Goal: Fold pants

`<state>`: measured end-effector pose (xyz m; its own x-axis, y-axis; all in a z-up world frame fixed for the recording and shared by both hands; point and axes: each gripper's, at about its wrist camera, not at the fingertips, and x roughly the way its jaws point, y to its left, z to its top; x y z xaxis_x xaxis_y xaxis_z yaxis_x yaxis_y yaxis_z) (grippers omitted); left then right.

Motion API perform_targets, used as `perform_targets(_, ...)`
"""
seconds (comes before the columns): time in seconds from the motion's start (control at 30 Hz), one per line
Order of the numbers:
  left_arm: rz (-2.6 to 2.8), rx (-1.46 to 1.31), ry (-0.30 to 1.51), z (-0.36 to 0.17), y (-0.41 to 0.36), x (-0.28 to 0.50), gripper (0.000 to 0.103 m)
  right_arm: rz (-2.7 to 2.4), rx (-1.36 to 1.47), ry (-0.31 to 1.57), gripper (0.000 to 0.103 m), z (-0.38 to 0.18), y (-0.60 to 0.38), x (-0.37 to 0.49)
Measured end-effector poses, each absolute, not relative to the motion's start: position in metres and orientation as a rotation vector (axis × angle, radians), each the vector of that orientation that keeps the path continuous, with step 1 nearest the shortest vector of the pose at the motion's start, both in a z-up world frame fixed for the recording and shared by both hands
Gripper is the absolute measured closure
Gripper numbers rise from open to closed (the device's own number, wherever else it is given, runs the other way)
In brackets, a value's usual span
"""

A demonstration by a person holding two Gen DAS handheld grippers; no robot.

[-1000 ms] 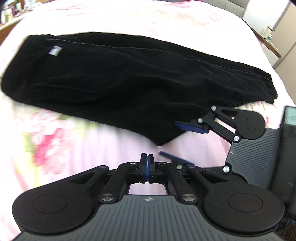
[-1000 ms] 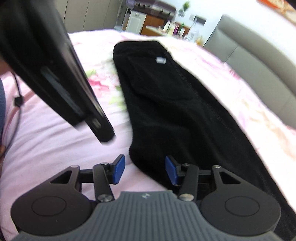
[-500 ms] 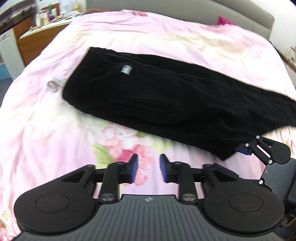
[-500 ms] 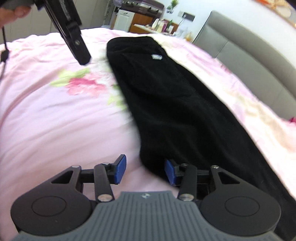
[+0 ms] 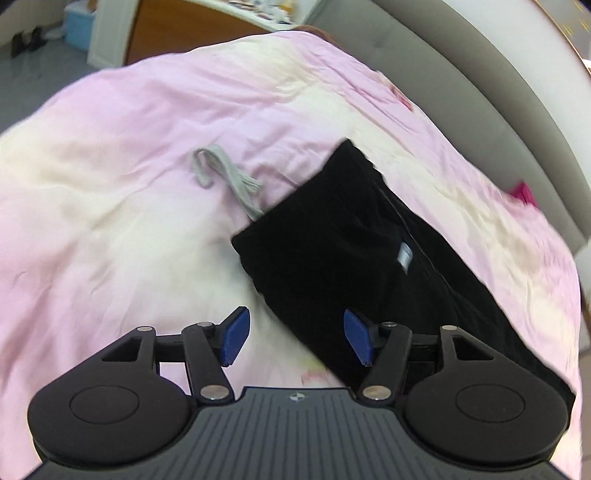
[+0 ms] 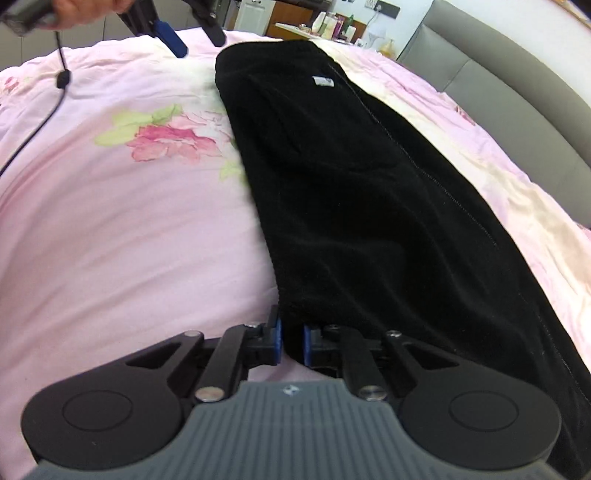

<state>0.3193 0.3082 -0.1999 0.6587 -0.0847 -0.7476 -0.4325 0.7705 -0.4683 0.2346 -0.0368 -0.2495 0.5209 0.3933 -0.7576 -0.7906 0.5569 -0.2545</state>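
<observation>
Black pants [image 6: 351,177] lie lengthwise on a pink floral bedspread [image 6: 129,229], legs folded one over the other, a white label [image 6: 323,81] near the waist. My right gripper [image 6: 291,345] is shut on the hem corner of the pants at the near end. My left gripper [image 5: 293,338] is open and empty, hovering just above the waist end of the pants [image 5: 343,251]. A grey drawstring [image 5: 225,177] trails from the waistband. In the right wrist view the left gripper [image 6: 173,33] shows at the far top, above the bed beside the waist.
A grey upholstered headboard [image 6: 498,85] runs along the far side of the bed. A wooden dresser with bottles [image 6: 328,26] stands beyond the bed. A black cable [image 6: 55,96] hangs over the bedspread at the left.
My left gripper opened wide and travelled from the hem end up to the waist end. My right gripper closed on the hem corner of the pants.
</observation>
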Motion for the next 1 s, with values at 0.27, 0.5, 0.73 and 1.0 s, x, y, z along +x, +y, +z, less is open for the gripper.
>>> perform_targets(0.27, 0.263, -0.894, 0.725, -0.238, 0.336, 0.349, 0.039, 0.762, -0.611, 0.753, 0.096, -0.249, -0.033, 0.244)
perform_targets(0.5, 0.368, -0.543, 0.676, -0.201, 0.302, 0.357, 0.073, 0.766, -0.563, 0.776, 0.095, -0.235, -0.034, 0.250)
perform_targets(0.73, 0.418, -0.358, 0.822, -0.234, 0.294, 0.384, 0.068, 0.755, -0.555, 0.810, 0.095, -0.242, -0.031, 0.254)
perform_targets(1.0, 0.414, -0.344, 0.877, -0.194, 0.290, 0.369, 0.051, 0.739, -0.456, 0.857, 0.090, -0.228, -0.062, 0.252)
